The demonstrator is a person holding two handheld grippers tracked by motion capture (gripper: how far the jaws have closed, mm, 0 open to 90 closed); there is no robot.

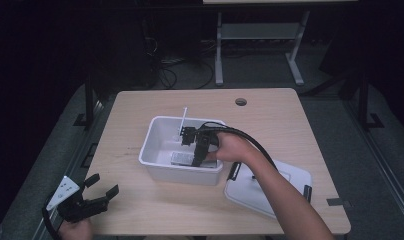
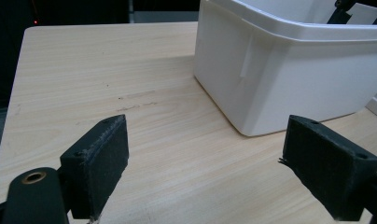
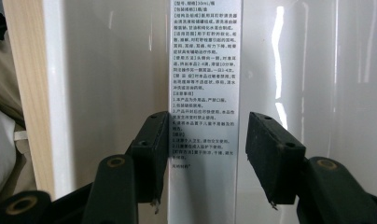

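- The worktop [image 1: 140, 210] carries a white bin [image 1: 157, 131], with its lid [image 1: 290, 175] lying just right of it.
- My right gripper [image 3: 206, 156] reaches into the bin, jaws parted around a printed box [image 3: 204, 70] (not clamped).
- My left gripper [image 2: 205, 163] rests released at the near-left corner.

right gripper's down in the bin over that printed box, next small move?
Probably close the right gripper: its jaws straddle the printed box lying in the white bin, left pad at its edge, right pad slightly clear. Left gripper rests open off near the table edge.
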